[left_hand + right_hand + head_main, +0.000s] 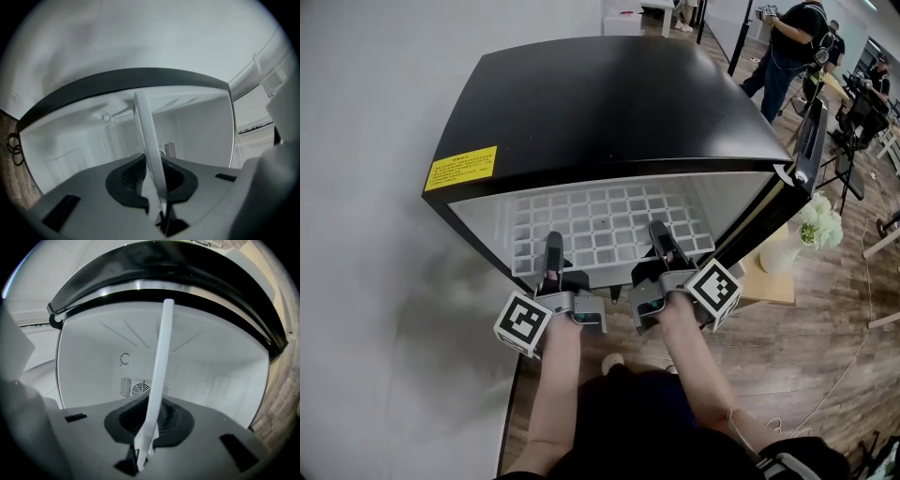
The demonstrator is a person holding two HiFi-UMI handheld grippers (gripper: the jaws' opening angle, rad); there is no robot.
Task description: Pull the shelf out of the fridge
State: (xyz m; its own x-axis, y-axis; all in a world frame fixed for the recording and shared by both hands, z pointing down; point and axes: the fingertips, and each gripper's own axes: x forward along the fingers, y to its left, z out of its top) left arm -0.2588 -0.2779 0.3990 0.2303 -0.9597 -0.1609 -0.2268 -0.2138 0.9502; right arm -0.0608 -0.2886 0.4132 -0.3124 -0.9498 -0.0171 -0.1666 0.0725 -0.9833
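A black fridge stands open below me, and its white grid shelf juts partway out of the front. My left gripper is shut on the left part of the shelf's front edge, and my right gripper is shut on the right part. In the left gripper view the shelf shows edge-on as a white strip pinched between the dark pads of the left gripper. The right gripper view shows the same: the shelf runs into the clamped right gripper, with the fridge's white inside and a fan grille behind.
The fridge door hangs open at the right. A small wooden table with a white vase of flowers stands beside it. A white wall is at the left. People stand at the far back right. A yellow sticker marks the fridge top.
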